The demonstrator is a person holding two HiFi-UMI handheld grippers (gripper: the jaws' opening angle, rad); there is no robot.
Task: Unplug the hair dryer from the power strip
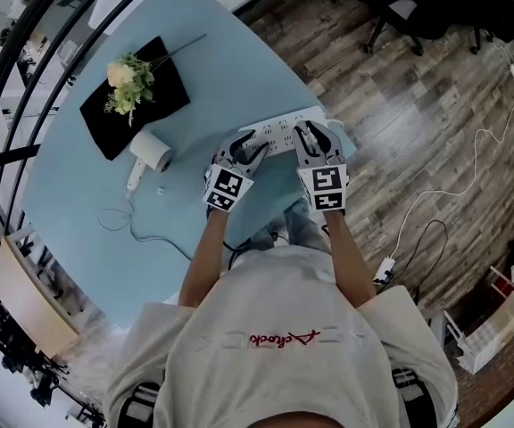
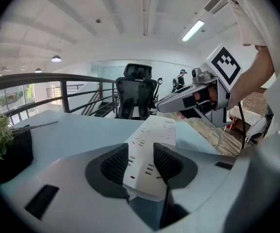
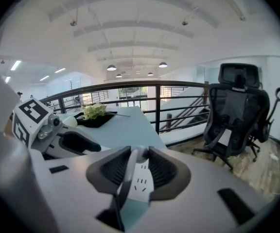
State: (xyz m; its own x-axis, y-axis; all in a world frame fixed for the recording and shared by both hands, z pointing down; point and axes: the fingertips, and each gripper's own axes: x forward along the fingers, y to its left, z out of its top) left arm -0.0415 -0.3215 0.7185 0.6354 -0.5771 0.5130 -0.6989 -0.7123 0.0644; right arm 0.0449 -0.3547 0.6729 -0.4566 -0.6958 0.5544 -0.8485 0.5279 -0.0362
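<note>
- Table (image 1: 239, 69): pale blue top. Everything in the task lies on it, at my 12 o'clock in the head view.
- Power strip (image 1: 279, 136): long, white, flat on the table, lying across between my two grippers.
- Hair dryer (image 1: 150, 156): white, on its side, well apart from the strip at its 9 o'clock. Its cord (image 1: 141, 230) loops back along the table toward me.
- Left gripper (image 2: 141, 161): clenched across the strip's width, its pads (image 2: 115, 165) against the two long edges (my anchor for this step).
- Right gripper (image 3: 139, 166): grasping the plug (image 3: 139, 155) at the jaw tips, with the lead running back between the jaws.
- Plug: directly over the strip's sockets. I cannot tell whether its prongs are clear of the socket.
- Step in hand, as I judge it: drawing the plug out. To do it well I would pull straight toward 12 o'clock off the strip's face, without rocking sideways. I would grip the plug body rather than the cord and press the strip down firmly so it does not lift along.
</note>
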